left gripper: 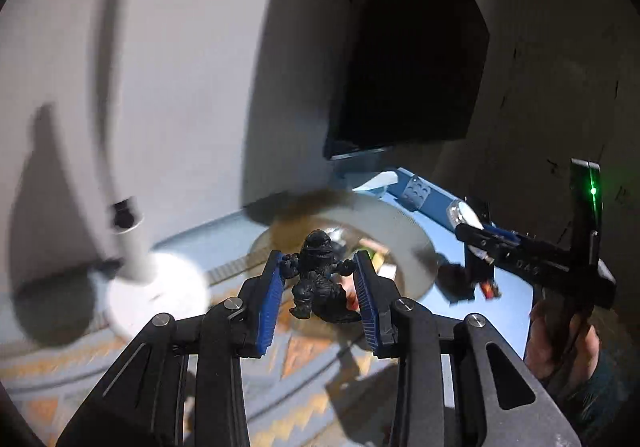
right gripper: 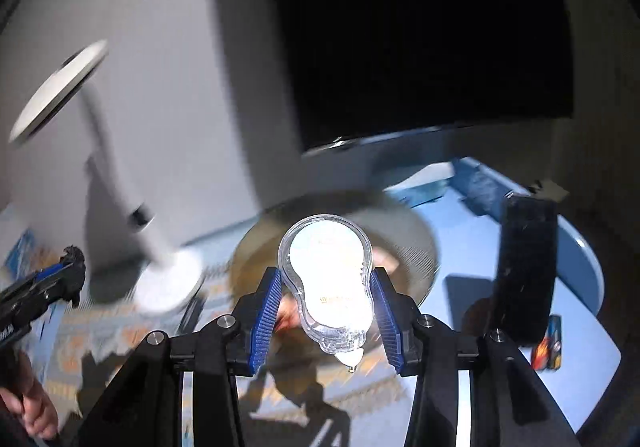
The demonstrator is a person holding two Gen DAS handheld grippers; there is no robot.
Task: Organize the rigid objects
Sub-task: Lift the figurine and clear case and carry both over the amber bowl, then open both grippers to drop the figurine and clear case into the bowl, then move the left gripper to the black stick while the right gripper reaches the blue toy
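My left gripper (left gripper: 320, 267) is shut on a small black monster figurine (left gripper: 318, 279), its blue pads (left gripper: 272, 287) pressing on the toy's arms, held in the air above a round bowl (left gripper: 404, 231). My right gripper (right gripper: 326, 281) is shut on a light bulb in a clear plastic pack (right gripper: 330, 279), also lifted above the bowl (right gripper: 416, 235). The right gripper (left gripper: 476, 231) with the bulb pack (left gripper: 460, 213) shows at the right of the left wrist view. The left gripper (right gripper: 68, 267) appears at the left edge of the right wrist view.
A white desk lamp (left gripper: 132, 239) stands left on a patterned mat (left gripper: 304, 359). A dark monitor (left gripper: 404, 47) hangs behind over the blue table (right gripper: 576, 367). A black rectangular block (right gripper: 524, 267), a small colourful card (right gripper: 548, 343) and blue brick pieces (left gripper: 416, 189) lie at right. A hand (left gripper: 560, 339) holds the right gripper.
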